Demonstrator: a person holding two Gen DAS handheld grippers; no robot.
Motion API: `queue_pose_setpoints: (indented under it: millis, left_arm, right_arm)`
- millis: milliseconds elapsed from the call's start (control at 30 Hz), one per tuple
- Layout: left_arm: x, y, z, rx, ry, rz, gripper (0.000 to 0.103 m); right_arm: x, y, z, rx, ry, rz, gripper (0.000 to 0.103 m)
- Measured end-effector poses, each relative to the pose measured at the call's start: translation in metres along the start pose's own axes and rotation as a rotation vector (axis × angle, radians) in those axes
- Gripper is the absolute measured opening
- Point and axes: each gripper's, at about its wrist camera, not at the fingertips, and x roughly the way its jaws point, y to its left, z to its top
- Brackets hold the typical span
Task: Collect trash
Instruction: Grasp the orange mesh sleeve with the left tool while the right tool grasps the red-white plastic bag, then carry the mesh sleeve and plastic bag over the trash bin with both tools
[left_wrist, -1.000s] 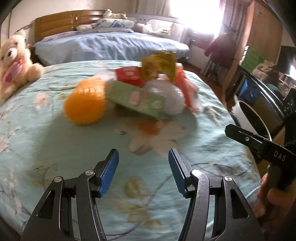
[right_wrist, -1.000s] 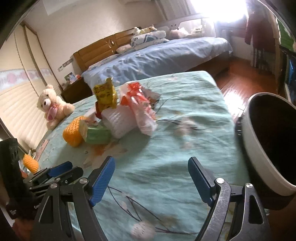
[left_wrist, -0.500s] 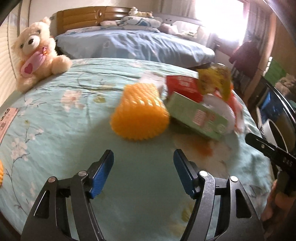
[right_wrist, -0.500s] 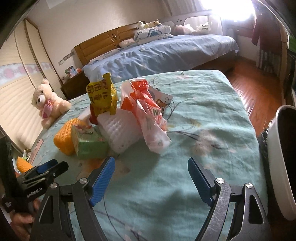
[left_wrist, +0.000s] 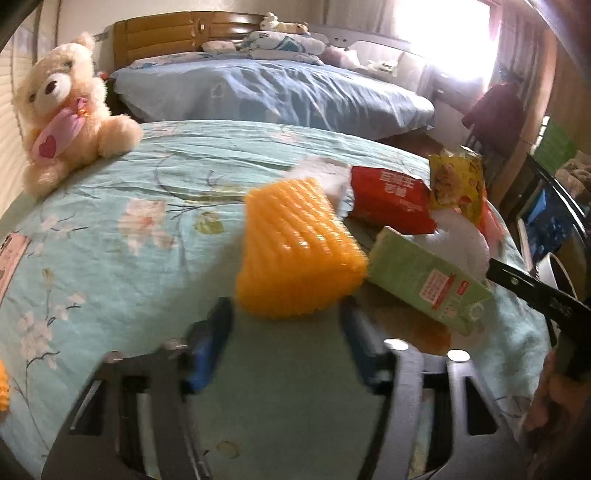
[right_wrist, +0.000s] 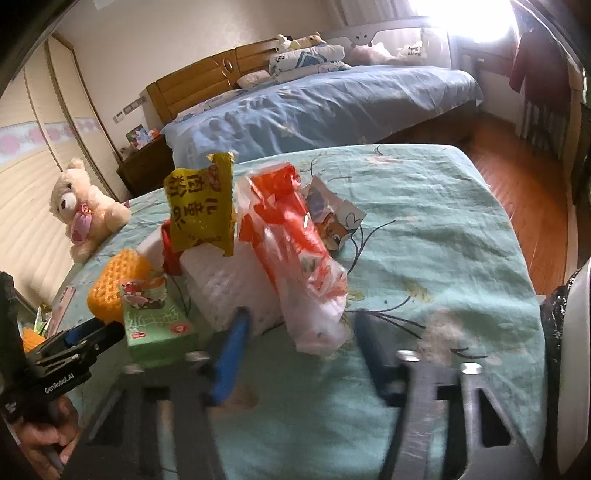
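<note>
A pile of trash lies on the teal floral bedspread (left_wrist: 155, 206). It holds an orange foam net (left_wrist: 295, 247), a green carton (left_wrist: 424, 280), a red packet (left_wrist: 388, 199), a yellow packet (left_wrist: 458, 181) and white foam (right_wrist: 236, 284). My left gripper (left_wrist: 286, 332) is open, its blue pads just short of the orange net. My right gripper (right_wrist: 301, 347) is open, its pads flanking the lower end of an orange-and-white plastic bag (right_wrist: 295, 236). The orange net (right_wrist: 118, 284), green carton (right_wrist: 155, 317) and yellow packet (right_wrist: 203, 206) also show in the right wrist view.
A teddy bear (left_wrist: 62, 110) sits at the bedspread's far left. A white bin with a black liner (right_wrist: 569, 350) stands off the bed's right edge. A second bed with blue covers (left_wrist: 266, 92) lies behind. The left gripper (right_wrist: 74, 347) shows at the right view's left edge.
Both grippers have moved forward toward the pile. The left one has closed in on the orange net, the right one on the orange-and-white bag. Both stay open.
</note>
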Motion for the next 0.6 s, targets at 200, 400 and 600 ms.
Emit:
queue_pose_setpoints:
  millis: [200, 400, 600]
  left_arm:
    - [0.0, -0.003, -0.002, 0.014, 0.01, -0.045, 0.008]
    - [-0.012, -0.007, -0.007, 0.035, -0.024, -0.048, 0.005]
    - [-0.027, -0.007, -0.02, 0.032, -0.036, -0.062, 0.005]
  right_arm:
    - [-0.002, 0.0, -0.006, 0.004, -0.001, -0.003, 0.026]
    - [-0.011, -0.003, -0.012, 0.013, -0.008, 0.001, 0.024]
    - [-0.027, -0.008, -0.021, 0.036, -0.021, 0.005, 0.024]
